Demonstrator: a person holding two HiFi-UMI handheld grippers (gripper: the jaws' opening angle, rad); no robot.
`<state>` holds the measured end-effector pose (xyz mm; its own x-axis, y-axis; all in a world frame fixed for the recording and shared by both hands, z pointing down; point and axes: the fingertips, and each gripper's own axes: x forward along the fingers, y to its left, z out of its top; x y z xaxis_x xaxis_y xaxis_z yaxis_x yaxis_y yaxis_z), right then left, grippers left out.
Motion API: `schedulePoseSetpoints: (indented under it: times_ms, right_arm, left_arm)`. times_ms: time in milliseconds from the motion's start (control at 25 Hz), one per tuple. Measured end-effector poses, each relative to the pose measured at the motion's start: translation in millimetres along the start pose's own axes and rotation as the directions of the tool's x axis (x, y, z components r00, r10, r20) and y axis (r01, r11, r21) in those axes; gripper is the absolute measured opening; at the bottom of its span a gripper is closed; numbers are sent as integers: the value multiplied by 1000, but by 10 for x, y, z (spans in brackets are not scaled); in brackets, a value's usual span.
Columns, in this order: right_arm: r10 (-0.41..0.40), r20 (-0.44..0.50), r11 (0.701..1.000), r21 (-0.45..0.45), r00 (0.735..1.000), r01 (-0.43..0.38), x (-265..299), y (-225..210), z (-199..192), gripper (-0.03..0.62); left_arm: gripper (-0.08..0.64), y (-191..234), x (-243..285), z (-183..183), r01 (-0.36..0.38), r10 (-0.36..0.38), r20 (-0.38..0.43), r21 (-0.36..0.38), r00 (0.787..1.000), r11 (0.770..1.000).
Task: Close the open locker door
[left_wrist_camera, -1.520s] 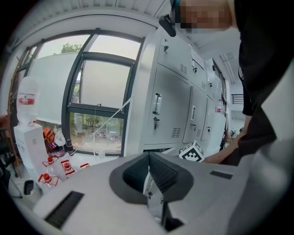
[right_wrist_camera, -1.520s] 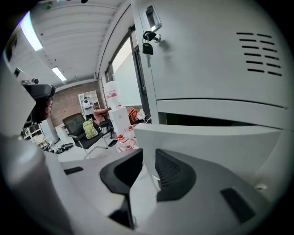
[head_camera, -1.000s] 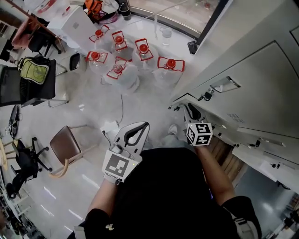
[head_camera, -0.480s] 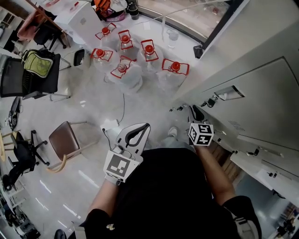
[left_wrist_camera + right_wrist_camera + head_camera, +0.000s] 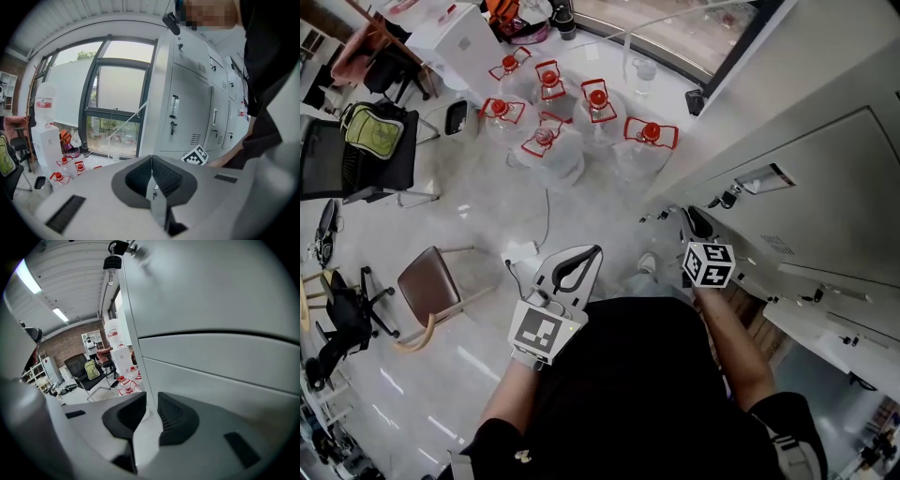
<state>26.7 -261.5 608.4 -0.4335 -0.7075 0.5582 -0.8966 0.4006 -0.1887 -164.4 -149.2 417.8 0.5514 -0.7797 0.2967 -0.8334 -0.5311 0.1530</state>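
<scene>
Pinching door by free edge: right gripper jaws nearly together, clamped on that edge, below key. Door stands ajar near lockers' window-end corner, at person's right. Left gripper jaws together, empty, held over floor. Best: swing edge along hinge arc, steady; let go before jaws get trapped against frame, then press face flush till latch catches.

Clear plastic water jugs with red caps cluster on the floor ahead, left of the bank of grey metal lockers. A black office chair and a brown chair stand farther left. The edge of the grey metal locker door sits between the jaws of the right gripper, with the left gripper to its left.
</scene>
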Motion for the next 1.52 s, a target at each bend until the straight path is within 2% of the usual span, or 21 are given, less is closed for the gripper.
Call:
schedulePoseSetpoints:
  times_ms: [320, 600, 800, 1080, 1360, 1520]
  right_arm:
    - [3, 6, 1000, 8, 1000, -3, -297, 323, 42, 92]
    - [-32, 37, 999, 21, 999, 31, -784, 647, 16, 89]
    - [-45, 101, 995, 96, 994, 36, -1232, 876, 83, 87]
    - [-122, 166, 985, 144, 979, 98, -1849, 1001, 77, 83]
    - [-174, 187, 978, 144, 967, 148, -2377, 855, -80, 83]
    - [-186, 204, 975, 159, 961, 155, -2652, 707, -109, 80]
  left_arm:
    - [21, 5, -141, -5, 85, -85, 14, 8, 996, 996]
    - [21, -1, -210, -104, 231, -231, -7, 2, 973, 973]
    - [21, -129, -206, -149, 350, -349, -32, 17, 937, 937]
    - [21, -481, -104, -223, 493, -489, -73, 52, 869, 869]
    - [23, -1012, 36, -222, 563, -555, -99, 85, 826, 822]
    - [21, -1320, 103, -246, 577, -567, -122, 72, 814, 813]
